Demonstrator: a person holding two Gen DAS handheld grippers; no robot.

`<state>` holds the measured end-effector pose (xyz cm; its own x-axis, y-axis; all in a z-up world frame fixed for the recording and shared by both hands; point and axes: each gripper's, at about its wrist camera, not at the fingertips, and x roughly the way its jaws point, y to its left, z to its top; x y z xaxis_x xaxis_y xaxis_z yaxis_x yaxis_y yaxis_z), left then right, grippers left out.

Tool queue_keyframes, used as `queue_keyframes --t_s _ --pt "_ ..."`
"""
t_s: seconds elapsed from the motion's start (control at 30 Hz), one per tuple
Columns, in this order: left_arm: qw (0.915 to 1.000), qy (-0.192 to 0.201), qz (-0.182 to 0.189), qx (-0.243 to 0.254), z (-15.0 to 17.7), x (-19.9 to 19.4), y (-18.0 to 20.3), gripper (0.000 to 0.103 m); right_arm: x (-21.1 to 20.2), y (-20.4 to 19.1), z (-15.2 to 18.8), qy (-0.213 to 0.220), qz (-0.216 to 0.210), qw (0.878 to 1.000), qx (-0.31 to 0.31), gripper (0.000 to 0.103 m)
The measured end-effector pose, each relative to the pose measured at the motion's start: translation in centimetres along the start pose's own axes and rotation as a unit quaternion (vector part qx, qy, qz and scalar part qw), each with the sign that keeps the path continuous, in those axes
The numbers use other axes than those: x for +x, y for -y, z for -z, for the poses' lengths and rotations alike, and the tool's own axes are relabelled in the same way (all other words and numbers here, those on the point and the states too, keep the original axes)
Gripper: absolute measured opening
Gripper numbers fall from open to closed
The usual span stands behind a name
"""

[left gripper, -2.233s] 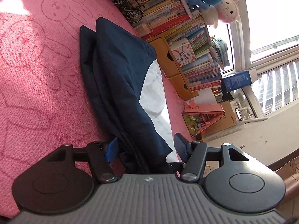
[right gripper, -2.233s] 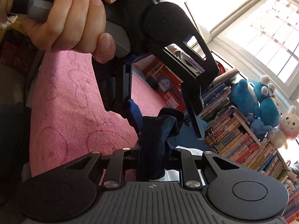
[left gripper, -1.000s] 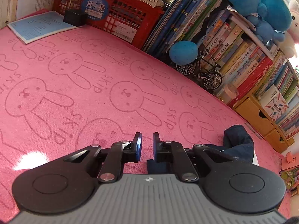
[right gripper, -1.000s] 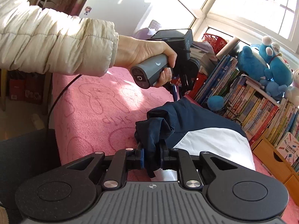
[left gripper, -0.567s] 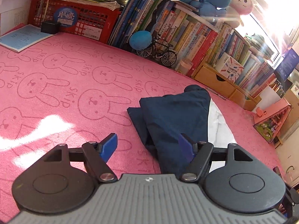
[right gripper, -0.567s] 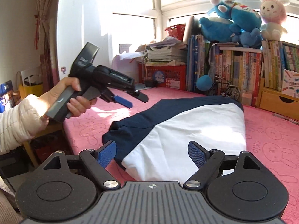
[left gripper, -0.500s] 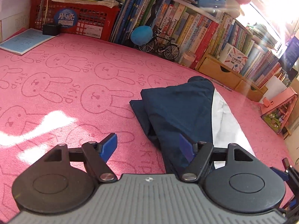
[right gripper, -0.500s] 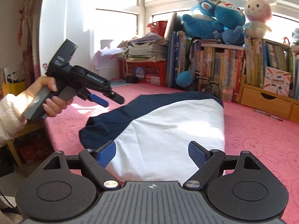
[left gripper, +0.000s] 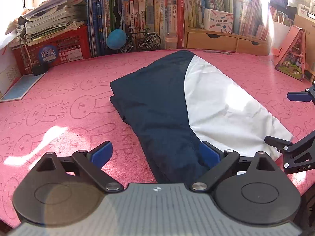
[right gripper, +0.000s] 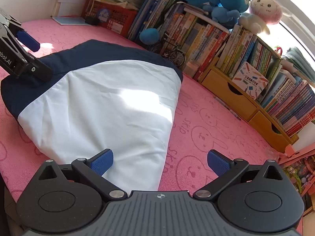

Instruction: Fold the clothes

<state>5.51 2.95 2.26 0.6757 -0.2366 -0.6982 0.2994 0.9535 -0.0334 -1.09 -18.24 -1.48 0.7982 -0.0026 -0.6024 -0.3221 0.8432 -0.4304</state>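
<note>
A folded navy and white garment (left gripper: 161, 102) lies flat on the pink rabbit-print table cover (left gripper: 59, 108). My left gripper (left gripper: 155, 151) hovers at its near navy end. Its jaws are opening wide, with navy cloth lying between and below them and the pads not pressing on it. My right gripper (right gripper: 160, 163) is over the white part (right gripper: 110, 102) at the near right edge. Its jaws are opening too, with the white hem under the left pad (right gripper: 102, 161) and nothing gripped. Each gripper shows in the other's view, the right gripper (left gripper: 287, 118) at the right edge and the left gripper (right gripper: 34, 56) at the far left.
Books on shelves (left gripper: 157, 19) line the back, with a red basket (left gripper: 59, 49) of papers, a toy bicycle (left gripper: 141, 39), a blue ball (left gripper: 116, 39) and wooden drawers (left gripper: 212, 41). A pink triangular box (left gripper: 291, 57) stands right. Plush toys (right gripper: 261, 9) sit on top.
Both grippers were shut on navy cloth a second ago. They have let go, spread wide and drawn back, and the garment now rests folded on the cover.
</note>
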Motion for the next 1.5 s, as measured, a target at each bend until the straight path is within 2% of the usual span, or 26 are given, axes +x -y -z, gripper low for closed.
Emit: queue_keyframes --t_s 0.1,0.2,0.27,0.33,0.43,0.47,0.53,0.57,0.6,0.73,0.83,0.87,0.9,0.93,0.97,1.0,1.03,1.1,1.17,1.23,1.27,1.33,1.37,1.43,1.5 --pt "0.9982 -0.020 0.029 -0.049 -0.8 1.2 -1.8 0.097 -0.2 1.4 0.0 0.014 -0.036 0.999 0.019 0.103" --pt "0.9872 -0.035 0.073 -0.137 -2.3 2.2 -4.8 0.097 0.2 4.7 0.2 0.017 -0.067 0.993 0.099 0.103" --pt "0.9808 -0.036 0.092 -0.168 -2.8 2.9 -5.9 0.096 1.5 7.7 0.7 -0.009 -0.082 0.979 0.185 0.103" --pt "0.9758 -0.038 0.105 -0.188 -3.1 3.7 -6.6 0.096 2.4 9.6 1.8 -0.029 -0.108 0.960 0.255 0.103" --pt "0.9740 -0.048 0.103 -0.196 -3.2 5.2 -6.5 0.091 2.9 10.6 3.4 -0.036 -0.166 0.937 0.307 0.103" --pt "0.9726 -0.052 0.103 -0.202 -3.2 5.8 -6.4 0.084 2.8 10.5 3.8 -0.037 -0.184 0.932 0.311 0.100" --pt "0.9718 -0.031 0.113 -0.205 -3.4 6.2 -6.4 0.050 2.6 10.0 4.2 -0.039 -0.222 0.923 0.311 0.066" --pt "0.9708 -0.030 0.117 -0.207 -3.7 6.4 -6.4 0.042 2.4 9.7 4.4 -0.045 -0.248 0.914 0.318 0.042" --pt "0.9702 -0.031 0.117 -0.210 -4.0 6.5 -6.5 0.035 2.3 9.4 4.4 -0.050 -0.262 0.908 0.322 0.037" --pt "0.9694 -0.029 0.110 -0.218 -5.4 7.0 -7.3 0.026 1.7 8.2 3.9 -0.068 -0.297 0.892 0.335 0.037" --pt "0.9710 -0.023 0.089 -0.221 -6.4 7.5 -8.3 0.025 1.2 5.5 3.6 -0.089 -0.380 0.860 0.329 0.037" --pt "0.9716 -0.022 0.086 -0.219 -6.5 7.5 -8.6 0.026 1.0 4.9 3.4 -0.092 -0.397 0.853 0.325 0.041" --pt "0.9721 -0.022 0.086 -0.217 -6.5 7.4 -8.9 0.027 0.7 4.6 3.3 -0.093 -0.405 0.851 0.322 0.050" --pt "0.9736 -0.020 0.083 -0.212 -6.5 7.2 -9.1 0.028 0.5 4.3 3.2 -0.093 -0.412 0.848 0.318 0.053" --pt "0.9764 -0.017 0.076 -0.201 -6.4 6.8 -9.2 0.033 0.4 4.7 3.1 -0.089 -0.412 0.846 0.326 0.054" --pt "0.9797 -0.012 0.065 -0.189 -6.4 6.3 -9.3 0.039 0.6 5.5 3.2 -0.081 -0.407 0.844 0.341 0.059" --pt "0.9832 -0.006 0.051 -0.175 -6.3 5.6 -9.3 0.040 0.9 6.6 3.2 -0.072 -0.393 0.844 0.358 0.064" --pt "0.9885 0.006 0.021 -0.150 -6.1 4.3 -9.3 0.039 2.0 9.0 3.2 -0.053 -0.350 0.849 0.392 0.080" --pt "0.9921 0.014 0.008 -0.125 -5.6 2.7 -8.7 0.040 3.8 10.9 2.9 -0.036 -0.306 0.859 0.409 0.081" --pt "0.9945 0.020 0.025 -0.100 -4.6 1.1 -7.5 0.044 6.3 12.5 2.2 -0.020 -0.272 0.868 0.414 0.081" --pt "0.9950 0.023 0.037 -0.090 -4.0 0.3 -6.8 0.050 7.5 13.1 1.8 -0.012 -0.264 0.870 0.415 0.081" --pt "0.9954 0.031 0.060 -0.068 -2.8 -1.1 -5.3 0.053 9.9 13.7 0.9 0.004 -0.263 0.872 0.414 0.081" --pt "0.9966 0.029 0.053 -0.056 -2.2 -1.3 -4.8 0.054 11.1 13.8 0.3 0.008 -0.266 0.873 0.410 0.082" --pt "0.9992 0.022 0.020 -0.028 -0.9 -1.0 -3.9 0.056 13.5 13.7 -0.7 0.009 -0.275 0.875 0.398 0.085" --pt "0.9998 0.014 -0.013 0.000 0.3 -0.7 -3.0 0.057 15.9 13.2 -1.7 0.019 -0.297 0.870 0.393 0.101"
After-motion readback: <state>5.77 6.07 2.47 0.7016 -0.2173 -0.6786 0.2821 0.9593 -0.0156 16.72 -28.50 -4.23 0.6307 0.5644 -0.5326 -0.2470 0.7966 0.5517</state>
